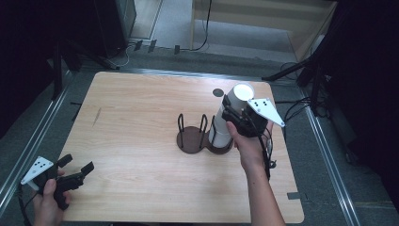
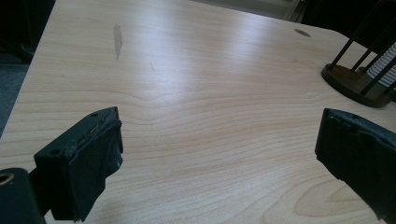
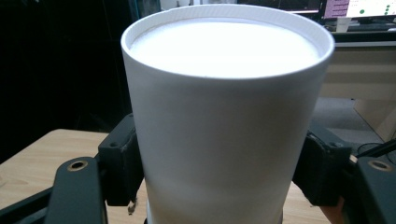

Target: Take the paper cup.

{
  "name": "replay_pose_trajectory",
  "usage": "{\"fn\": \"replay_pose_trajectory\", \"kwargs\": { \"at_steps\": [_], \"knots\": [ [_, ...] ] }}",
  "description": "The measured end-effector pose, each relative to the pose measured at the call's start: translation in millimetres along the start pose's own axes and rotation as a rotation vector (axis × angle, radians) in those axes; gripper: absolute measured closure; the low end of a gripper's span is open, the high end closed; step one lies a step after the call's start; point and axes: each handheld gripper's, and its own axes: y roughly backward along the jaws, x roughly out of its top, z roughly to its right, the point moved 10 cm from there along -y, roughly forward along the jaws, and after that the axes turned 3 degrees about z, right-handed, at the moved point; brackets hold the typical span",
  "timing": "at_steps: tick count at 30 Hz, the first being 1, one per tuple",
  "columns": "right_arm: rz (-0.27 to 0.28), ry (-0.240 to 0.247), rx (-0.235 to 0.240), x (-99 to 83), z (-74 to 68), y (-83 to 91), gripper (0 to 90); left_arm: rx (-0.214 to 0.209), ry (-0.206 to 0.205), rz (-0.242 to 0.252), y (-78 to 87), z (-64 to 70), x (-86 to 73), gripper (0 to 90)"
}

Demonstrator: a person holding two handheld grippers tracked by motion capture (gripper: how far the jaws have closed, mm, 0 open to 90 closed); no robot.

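Here, my right gripper point(image 1: 234, 114) has its black jaws closed against the sides of the top white paper cup point(image 3: 228, 116), one pad on each flank, well below the rim. That cup sits uppermost on a tall stack of white paper cups point(image 1: 229, 117), which stands upright in the right bay of a dark brown wooden two-ring cup holder point(image 1: 192, 140) with thin black wire uprights. The left bay of the holder is bare. In the high view the stack rises right of the table's centre, with the mouth of the top cup facing up and slightly toward the far edge.

My left gripper point(image 1: 75, 165) hovers low over the near left corner of the light wooden table point(image 1: 141, 122), well apart from the holder. Its jaws stand wide, nothing between them; through the left gripper view I see bare wood grain in the gap and the holder's base at the far right.

A small dark round mark point(image 1: 218, 92) lies on the tabletop just beyond the stack. A faint grey smear point(image 2: 117, 40) shows on the table's left part.
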Motion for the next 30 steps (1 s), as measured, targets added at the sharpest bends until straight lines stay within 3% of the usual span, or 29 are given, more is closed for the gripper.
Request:
{"fn": "replay_pose_trajectory", "kwargs": {
  "at_steps": [7,10,17,19,20,23,27,30],
  "knots": [
    [0.025,-0.003,-0.018,10.8,9.7,15.2,28.0,-0.039,-0.014,0.024,2.3,4.8,2.0,1.4],
    [0.036,-0.003,-0.023,14.8,14.4,25.4,28.0,-0.079,-0.012,0.039,3.6,7.8,3.4,1.4],
    [0.024,-0.009,-0.035,6.0,28.9,44.6,28.0,-0.047,-0.017,0.019,0.1,5.9,3.8,1.5],
    [0.020,-0.021,-0.037,1.6,33.1,49.1,28.1,-0.029,-0.022,0.025,-0.7,5.1,5.7,9.3],
    [0.011,-0.019,-0.040,-4.6,36.7,53.5,28.1,0.034,-0.038,0.018,-2.4,1.7,6.7,14.5],
    [-0.001,-0.011,-0.045,-11.9,39.3,57.5,28.1,0.039,-0.048,0.012,-3.0,3.7,7.2,14.7],
    [-0.025,0.000,-0.056,-27.1,43.0,63.6,28.0,0.004,-0.048,-0.015,-2.9,15.2,10.9,11.8],
    [-0.044,-0.010,-0.061,-40.4,46.1,70.1,28.0,-0.048,-0.055,-0.028,-3.6,29.2,14.1,0.8]
  ]
}}
